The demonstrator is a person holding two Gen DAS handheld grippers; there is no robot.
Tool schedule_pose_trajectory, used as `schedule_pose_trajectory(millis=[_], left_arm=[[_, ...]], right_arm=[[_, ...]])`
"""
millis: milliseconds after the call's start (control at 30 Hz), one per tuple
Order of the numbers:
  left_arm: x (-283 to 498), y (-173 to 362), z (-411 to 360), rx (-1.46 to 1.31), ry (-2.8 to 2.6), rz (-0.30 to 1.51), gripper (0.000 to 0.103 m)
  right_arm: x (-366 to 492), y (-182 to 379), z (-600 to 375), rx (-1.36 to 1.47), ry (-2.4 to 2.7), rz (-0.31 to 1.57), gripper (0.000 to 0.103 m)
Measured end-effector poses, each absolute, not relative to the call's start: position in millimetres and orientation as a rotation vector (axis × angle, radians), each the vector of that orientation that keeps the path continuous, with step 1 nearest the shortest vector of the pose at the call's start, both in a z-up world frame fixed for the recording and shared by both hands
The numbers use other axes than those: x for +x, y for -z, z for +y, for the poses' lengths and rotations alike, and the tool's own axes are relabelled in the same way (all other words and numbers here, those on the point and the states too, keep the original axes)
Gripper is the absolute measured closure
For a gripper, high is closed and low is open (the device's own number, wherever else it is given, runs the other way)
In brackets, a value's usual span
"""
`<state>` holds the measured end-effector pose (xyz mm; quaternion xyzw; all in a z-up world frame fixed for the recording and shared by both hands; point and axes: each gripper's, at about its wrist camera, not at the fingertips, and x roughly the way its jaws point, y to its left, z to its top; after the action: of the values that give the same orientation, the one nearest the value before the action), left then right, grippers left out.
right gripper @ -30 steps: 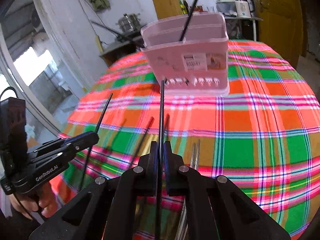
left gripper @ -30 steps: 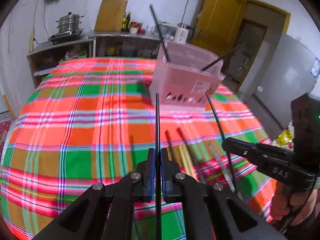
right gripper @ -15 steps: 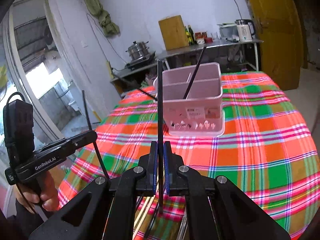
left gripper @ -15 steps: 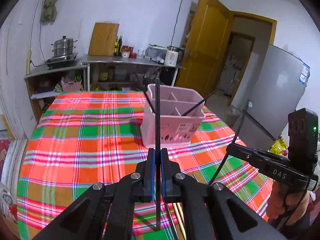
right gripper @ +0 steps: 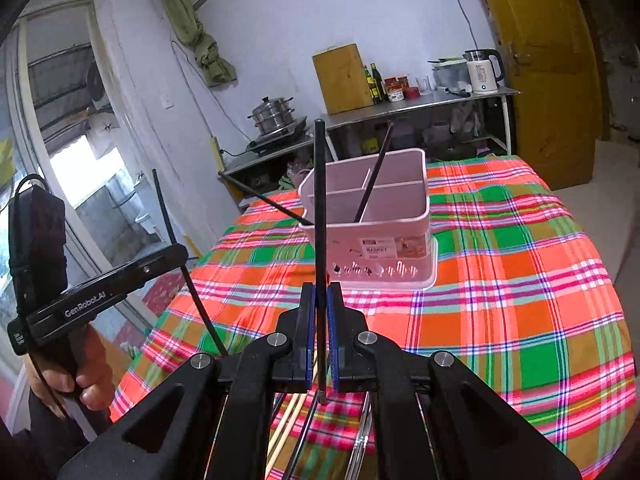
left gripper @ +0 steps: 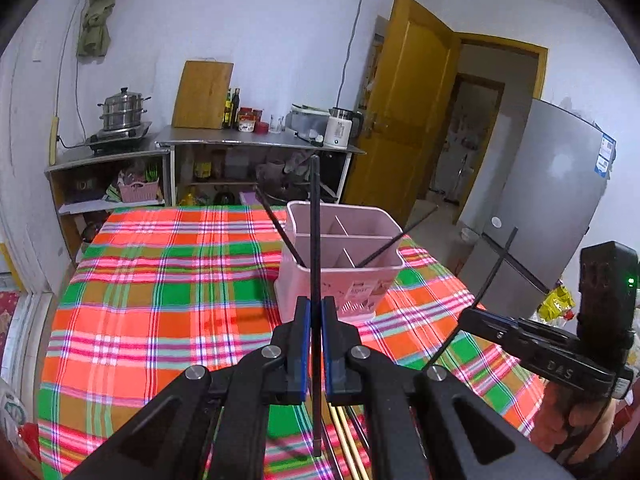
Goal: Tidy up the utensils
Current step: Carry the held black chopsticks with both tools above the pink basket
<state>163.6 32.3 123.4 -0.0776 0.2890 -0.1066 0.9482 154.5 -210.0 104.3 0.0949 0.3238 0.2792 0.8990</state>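
Utensils (left gripper: pixel 344 436) below the left hand-held gripper (left gripper: pixel 315 312) lie mostly hidden.

Two black handheld grippers are shown, each built from angular linkage arms joined by round silver screws, with fingers lined in blue pads (left gripper: pixel 303 344). The left gripper (right gripper: pixel 181 254) is marked "GenRobot.AI" in white along its side, the right gripper (left gripper: pixel 466 315) "DAS". A black box is mounted atop each, a green light glowing on the right one. Thin black cables are trailed past the hands (right gripper: pixel 70 376).
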Motion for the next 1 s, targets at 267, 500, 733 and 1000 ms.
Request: schedule_pose_trajectory(millis=[267,500,733,1000], left_arm=[[163.3,-94.9,38.1,-0.147,0.185,0.634,0.098],[134.1,-102.1,46.4,-0.143,0.197,0.667,0.098],[141.6,-121.7,45.0,-0.143,0.205,0.652,0.098],[177.9,-156.6,35.7,-0.185,0.238,0.567,0.098]], right_arm=[[156.5,-99.7,-212.1,0.201,-0.579,0.678,0.097],[156.9,-99.4,-212.8,0.197,-0.577,0.681,0.097],[159.9,-110.0,-215.4,0.201,-0.570,0.648,0.097],[175.3,-136.0,-221.1,0.237,-0.559,0.562,0.097]])
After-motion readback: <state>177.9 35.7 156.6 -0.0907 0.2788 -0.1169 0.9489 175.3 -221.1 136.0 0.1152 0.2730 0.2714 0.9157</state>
